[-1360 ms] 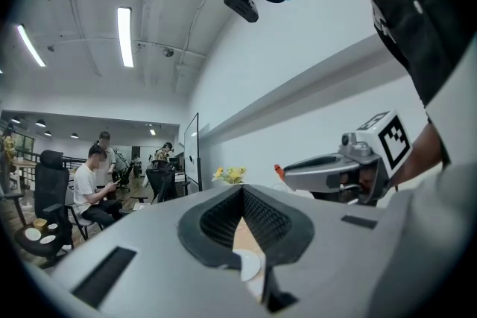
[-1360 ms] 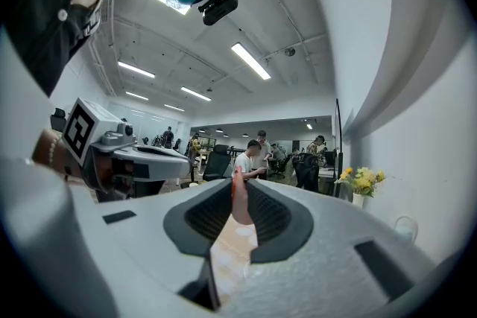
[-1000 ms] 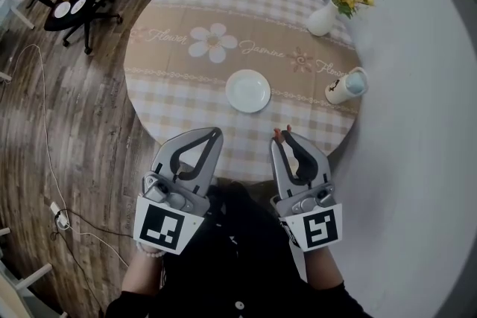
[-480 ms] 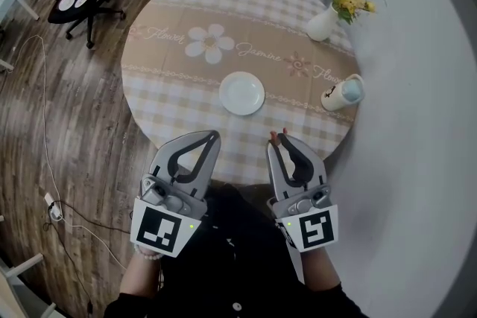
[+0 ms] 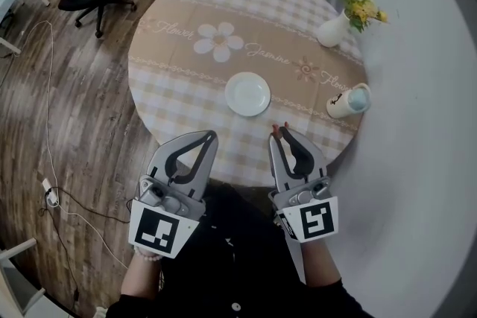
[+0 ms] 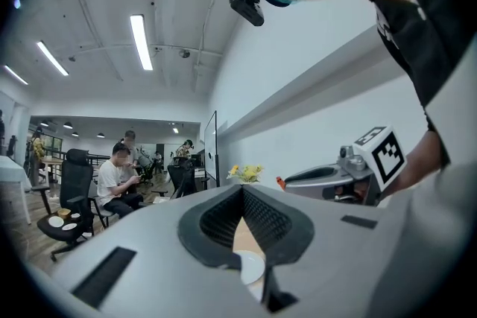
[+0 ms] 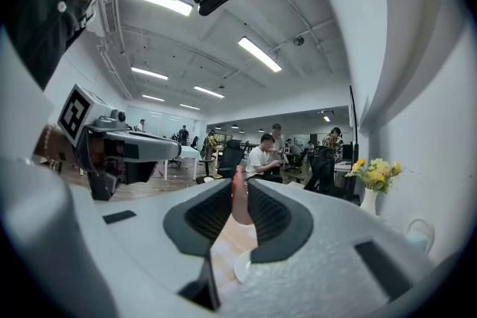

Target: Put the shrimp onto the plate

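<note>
Shrimp (image 7: 239, 197): a soft, pink-orange, curved piece. It stands upright between the ribbed black pads of the right gripper (image 5: 280, 136), whose jaws are clamped on it. In the head view only its reddish tip shows past the jaw ends. We place it over the near edge of the round table (image 5: 179, 86), short of the plate (image 5: 247, 94) and not touching it. We cannot judge its height above the beige checked cloth. The plate is small, round and glossy white. The left gripper (image 5: 209, 135) has its jaws together at the tips, holding nothing. The grey gripper bodies block much of each gripper view. Against half a second ago, the grip on the shrimp is unchanged and both grippers hold the same place. The table has drifted slightly right in the head view.
</note>
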A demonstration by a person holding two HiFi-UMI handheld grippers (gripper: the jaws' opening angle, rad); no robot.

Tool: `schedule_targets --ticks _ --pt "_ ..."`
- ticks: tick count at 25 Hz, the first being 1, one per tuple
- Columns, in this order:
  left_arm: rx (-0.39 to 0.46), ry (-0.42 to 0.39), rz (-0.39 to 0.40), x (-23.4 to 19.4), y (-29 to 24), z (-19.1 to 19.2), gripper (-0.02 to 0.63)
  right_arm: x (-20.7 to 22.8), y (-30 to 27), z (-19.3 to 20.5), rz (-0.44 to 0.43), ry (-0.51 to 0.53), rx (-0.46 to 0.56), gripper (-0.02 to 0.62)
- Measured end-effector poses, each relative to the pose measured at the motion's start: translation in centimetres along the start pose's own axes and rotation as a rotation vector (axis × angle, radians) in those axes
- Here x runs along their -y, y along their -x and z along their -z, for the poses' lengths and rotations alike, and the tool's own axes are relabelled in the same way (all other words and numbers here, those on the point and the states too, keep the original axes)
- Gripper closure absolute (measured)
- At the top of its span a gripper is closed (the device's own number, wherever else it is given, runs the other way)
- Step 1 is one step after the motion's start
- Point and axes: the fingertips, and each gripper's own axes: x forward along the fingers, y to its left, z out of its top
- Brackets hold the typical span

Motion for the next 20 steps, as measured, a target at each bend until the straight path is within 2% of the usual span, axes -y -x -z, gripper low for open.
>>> schedule_targets --ticks 8,20 --pt "-0.022 0.011 -0.047 -0.9 0.1 0.6 0.606 0.6 -2.4 2.4 -0.04 -0.001 -0.045 0.541" --pt "-0.052 0.023 -0.093 -2.4 0.5 1.8 0.606 0.7 -7.0 8.0 -0.103 0.021 -0.141 0.541"
